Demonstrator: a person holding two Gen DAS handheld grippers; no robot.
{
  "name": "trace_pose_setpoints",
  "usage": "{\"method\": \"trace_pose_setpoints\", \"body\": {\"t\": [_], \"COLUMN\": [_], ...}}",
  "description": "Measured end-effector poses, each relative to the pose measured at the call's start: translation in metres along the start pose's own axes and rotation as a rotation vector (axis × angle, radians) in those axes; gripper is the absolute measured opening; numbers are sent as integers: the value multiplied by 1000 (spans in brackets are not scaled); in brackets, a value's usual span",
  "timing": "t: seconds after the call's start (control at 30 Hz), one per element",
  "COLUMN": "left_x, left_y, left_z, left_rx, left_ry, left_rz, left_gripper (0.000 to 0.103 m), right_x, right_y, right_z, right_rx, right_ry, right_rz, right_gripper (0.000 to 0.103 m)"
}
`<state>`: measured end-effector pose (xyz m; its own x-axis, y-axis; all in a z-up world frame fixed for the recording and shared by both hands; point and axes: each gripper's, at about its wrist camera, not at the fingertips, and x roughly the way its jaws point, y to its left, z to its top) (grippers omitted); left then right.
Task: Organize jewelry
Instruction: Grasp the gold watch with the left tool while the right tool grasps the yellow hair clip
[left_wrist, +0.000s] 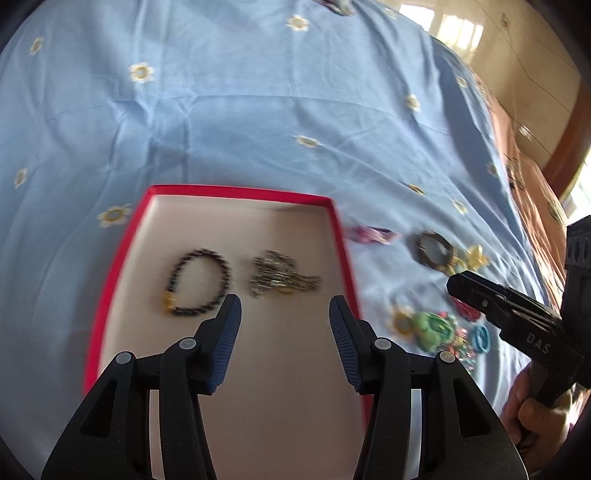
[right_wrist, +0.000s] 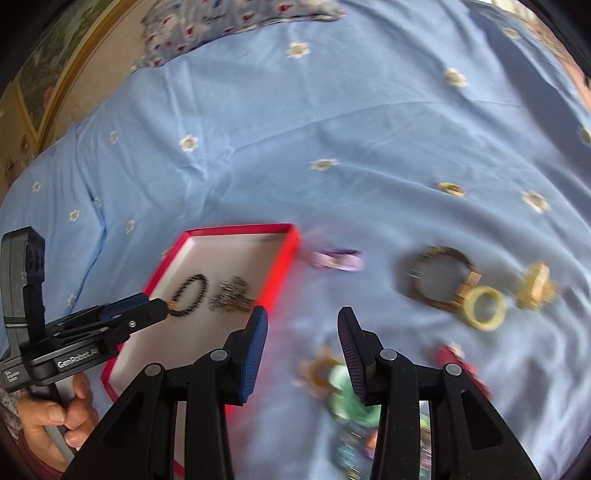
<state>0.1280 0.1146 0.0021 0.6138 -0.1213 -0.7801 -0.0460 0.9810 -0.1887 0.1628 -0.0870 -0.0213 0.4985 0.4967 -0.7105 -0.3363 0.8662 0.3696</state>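
A red box (left_wrist: 236, 192) (right_wrist: 284, 251) with a pale floor lies on the blue sheet. Inside it rest a dark beaded bracelet (left_wrist: 201, 282) (right_wrist: 190, 295) and a silvery chain heap (left_wrist: 282, 277) (right_wrist: 231, 293). My left gripper (left_wrist: 284, 308) hangs open over the box floor, nothing between its fingers. My right gripper (right_wrist: 302, 319) is open above the sheet just right of the box, empty. Loose pieces lie to the right: a purple bracelet (left_wrist: 371, 234) (right_wrist: 336, 260), a brown bangle (left_wrist: 434, 253) (right_wrist: 439, 278), a yellow ring (right_wrist: 484, 308), a green piece (left_wrist: 432, 326) (right_wrist: 349, 398).
The bed sheet (left_wrist: 258, 110) is light blue with white daisies. A patterned pillow (right_wrist: 229, 18) lies at the far end. A gold ornament (right_wrist: 535, 286), a red piece (right_wrist: 461, 363) and a blue ring (left_wrist: 480, 338) sit among the loose pile. A hand (right_wrist: 55, 413) grips the left tool.
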Motion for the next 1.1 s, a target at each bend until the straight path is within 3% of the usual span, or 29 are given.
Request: {"method": "trace_pose_setpoints", "body": {"t": [0.5, 0.83, 1.1], "left_x": [18, 39, 76], "left_y": [-66, -108, -134], "left_z": [1, 16, 34], "left_rx": [91, 147, 186], "left_ry": [31, 53, 99], "left_rz": [-80, -149, -159], "left_gripper": [50, 50, 50], "right_x": [-48, -55, -45], "right_y": [-78, -118, -144], "right_z": [-20, -18, -6], "right_rx": [120, 191, 231], "right_ry": [-49, -59, -48], "right_rz": [-116, -165, -195], "right_gripper": [44, 44, 44]}}
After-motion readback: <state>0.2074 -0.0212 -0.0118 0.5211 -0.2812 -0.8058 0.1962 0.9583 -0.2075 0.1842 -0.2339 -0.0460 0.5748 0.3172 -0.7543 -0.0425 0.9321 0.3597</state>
